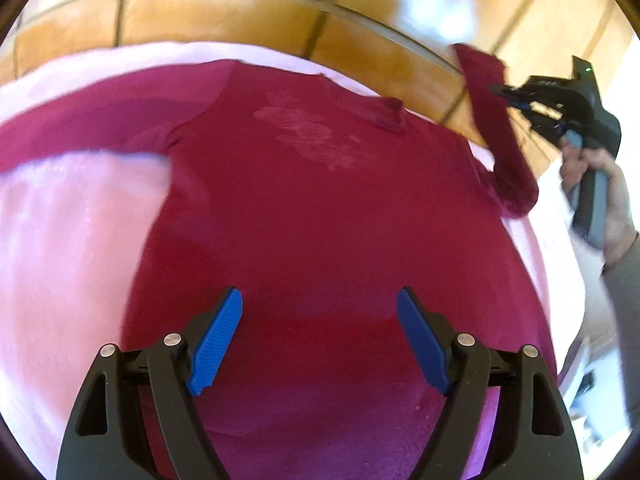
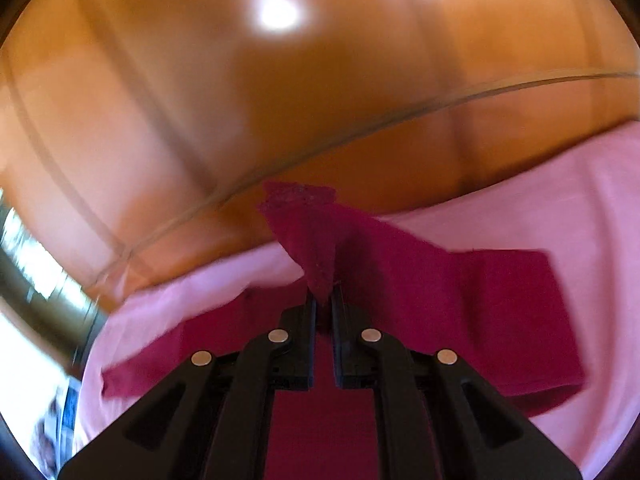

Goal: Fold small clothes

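Dark red long-sleeved shirt [image 1: 312, 208] spread flat on a pink cloth [image 1: 68, 240], with faded print on the chest toward the far side. Pink cloth lying over a glass-topped counter [image 1: 360, 20], orange floor tiles [image 1: 200, 20] visible through the glass and beyond. Left hand-held gripper [image 1: 319, 336] hovering above the near part of the shirt body, blue fingers [image 1: 218, 340] spread wide apart, nothing between them. Right hand-held gripper [image 2: 323, 300] clenched on the right sleeve [image 1: 500, 128], close to its cuff, sleeve lifted off the cloth at the far right and hanging down to the shoulder. In the right wrist view, sleeve fabric [image 2: 316, 240] pinched between the closed black fingers and standing up beyond them. Left sleeve [image 1: 80, 128] stretched out flat to the left on the cloth.
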A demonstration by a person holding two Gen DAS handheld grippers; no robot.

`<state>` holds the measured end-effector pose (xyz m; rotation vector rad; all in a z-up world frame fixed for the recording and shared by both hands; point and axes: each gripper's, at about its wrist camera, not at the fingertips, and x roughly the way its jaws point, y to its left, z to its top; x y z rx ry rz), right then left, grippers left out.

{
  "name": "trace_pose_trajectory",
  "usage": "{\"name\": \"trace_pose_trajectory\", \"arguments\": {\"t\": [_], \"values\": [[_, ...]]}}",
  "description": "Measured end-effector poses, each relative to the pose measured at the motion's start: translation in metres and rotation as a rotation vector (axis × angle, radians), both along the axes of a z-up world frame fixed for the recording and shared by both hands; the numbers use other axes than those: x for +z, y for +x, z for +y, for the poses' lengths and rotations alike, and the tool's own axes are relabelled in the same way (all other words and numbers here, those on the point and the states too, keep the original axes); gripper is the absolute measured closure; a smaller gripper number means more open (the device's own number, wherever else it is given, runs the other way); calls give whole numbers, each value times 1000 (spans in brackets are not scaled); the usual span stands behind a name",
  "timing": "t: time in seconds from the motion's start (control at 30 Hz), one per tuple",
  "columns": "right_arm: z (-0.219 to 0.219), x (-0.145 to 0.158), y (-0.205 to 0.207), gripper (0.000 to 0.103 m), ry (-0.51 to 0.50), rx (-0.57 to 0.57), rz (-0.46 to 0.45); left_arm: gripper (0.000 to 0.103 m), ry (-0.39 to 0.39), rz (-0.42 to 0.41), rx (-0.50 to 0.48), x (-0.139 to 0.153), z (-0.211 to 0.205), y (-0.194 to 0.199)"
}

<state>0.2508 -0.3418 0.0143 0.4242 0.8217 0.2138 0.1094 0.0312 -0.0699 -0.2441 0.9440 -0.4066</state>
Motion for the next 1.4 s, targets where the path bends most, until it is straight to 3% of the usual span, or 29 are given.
{"name": "trace_pose_trajectory", "arguments": {"t": [0.13,0.2,0.3,0.47,0.63,0.73,0.9,0.93,0.97,1.03,1.17,1.3,1.4], "values": [[74,-27,9,96,-13,137,54,25,-83,-2,54,7,23,6],[92,-37,16,90,-18,176,64,25,-105,-4,75,11,31,11],[97,-36,12,49,34,186,43,25,-120,-25,97,19,37,24],[57,-27,-42,43,93,130,13,25,-122,-49,94,28,34,52],[-20,-43,-95,31,93,-9,66,24,-145,-44,60,34,17,95],[-59,-54,-121,28,86,-106,104,25,-125,-17,49,29,-1,128],[-105,-66,-144,27,107,-222,131,40,-118,54,25,7,-30,174],[-111,-68,-146,27,113,-240,130,51,-119,72,20,1,-37,182],[-114,-67,-147,27,116,-249,126,69,-111,87,19,-3,-42,189],[-120,-63,-146,27,122,-259,116,91,-123,93,5,-3,-47,196],[-121,-52,-135,29,127,-256,82,92,-181,15,13,22,-37,190],[-105,-42,-107,30,109,-227,41,92,-180,-80,12,50,-22,174],[-89,-43,-87,33,111,-202,31,92,-157,-88,25,55,-9,171]]}}
